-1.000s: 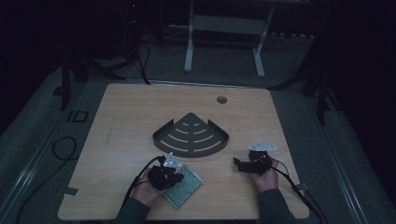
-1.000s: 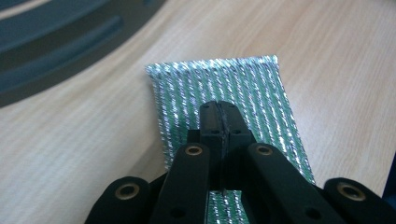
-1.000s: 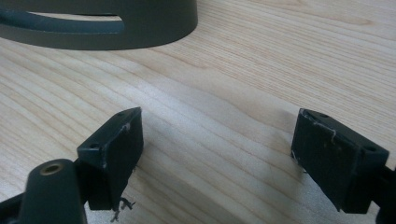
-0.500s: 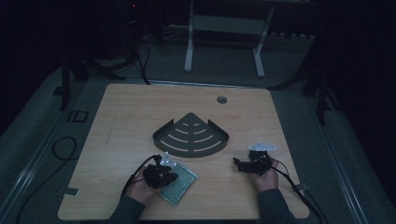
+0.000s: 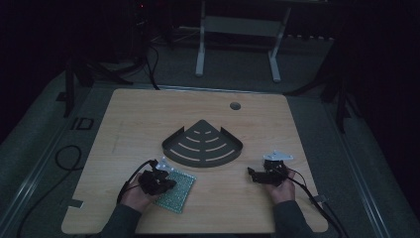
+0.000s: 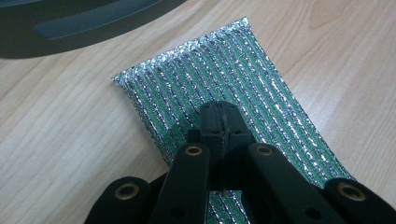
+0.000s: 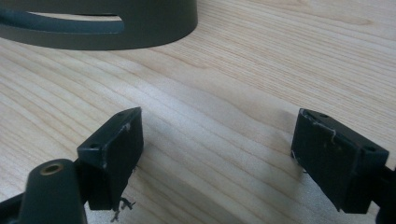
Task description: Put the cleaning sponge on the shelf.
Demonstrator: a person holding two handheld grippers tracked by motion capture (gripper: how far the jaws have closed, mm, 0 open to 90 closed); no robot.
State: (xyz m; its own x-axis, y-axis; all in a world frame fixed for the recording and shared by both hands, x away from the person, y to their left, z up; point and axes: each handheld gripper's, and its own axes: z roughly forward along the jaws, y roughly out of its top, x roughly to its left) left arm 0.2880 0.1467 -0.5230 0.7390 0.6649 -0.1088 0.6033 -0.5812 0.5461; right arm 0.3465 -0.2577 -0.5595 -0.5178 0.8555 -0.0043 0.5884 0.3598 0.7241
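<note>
Left gripper view: left gripper (image 6: 223,122) fingers closed, pinching flat green-and-silver striped scouring cloth (image 6: 243,84) on pale wooden worktop (image 6: 70,140). Right gripper (image 7: 215,156) fingers spread wide, empty, near dark fan-shaped slotted metal tray (image 5: 203,145).

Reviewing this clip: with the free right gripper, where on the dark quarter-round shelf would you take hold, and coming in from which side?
Grip the raised curved rim of the shelf near its right corner. That wall stands up thin from the table, so wide-open jaws can probably straddle it from above. The right gripper lies open just right of that corner, while the slotted floor sits flat and offers no edge.
</note>
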